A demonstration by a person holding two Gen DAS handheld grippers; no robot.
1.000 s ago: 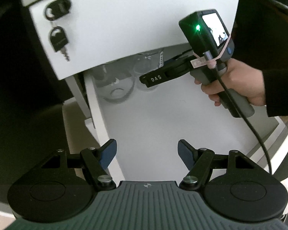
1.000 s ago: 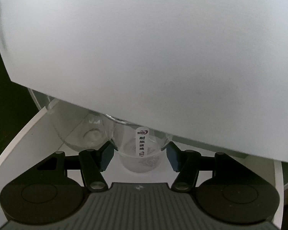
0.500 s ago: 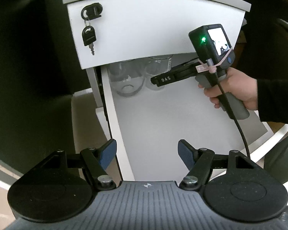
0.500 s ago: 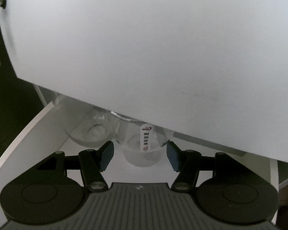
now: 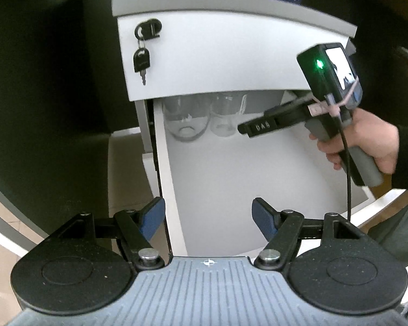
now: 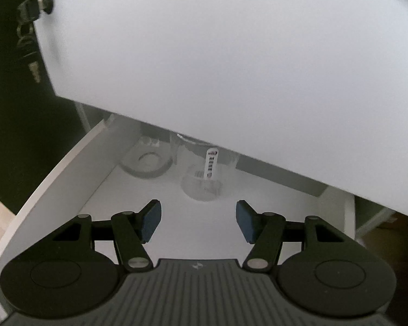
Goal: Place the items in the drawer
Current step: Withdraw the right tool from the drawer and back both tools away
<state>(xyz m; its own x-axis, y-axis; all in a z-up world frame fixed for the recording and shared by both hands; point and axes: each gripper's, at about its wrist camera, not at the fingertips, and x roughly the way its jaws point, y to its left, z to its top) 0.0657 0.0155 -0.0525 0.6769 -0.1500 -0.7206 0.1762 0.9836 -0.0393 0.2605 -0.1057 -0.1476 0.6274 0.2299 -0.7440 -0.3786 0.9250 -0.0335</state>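
White drawer (image 5: 231, 179) fills mid-frame, two glass beakers (image 6: 204, 174) at its back (one labelled); left gripper (image 5: 208, 214) and right gripper (image 6: 197, 217) fingers spread, empty.

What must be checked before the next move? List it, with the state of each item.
1. Right gripper open and empty: ok.
2. Left gripper open and empty: ok.
3. Clear glass beaker with the white label standing upright in the white drawer: ok.
4. Second clear glass vessel beside it, upright: ok.
5. The two glasses apart, not touching: cannot tell.
6. Right gripper clear of the labelled beaker: ok.
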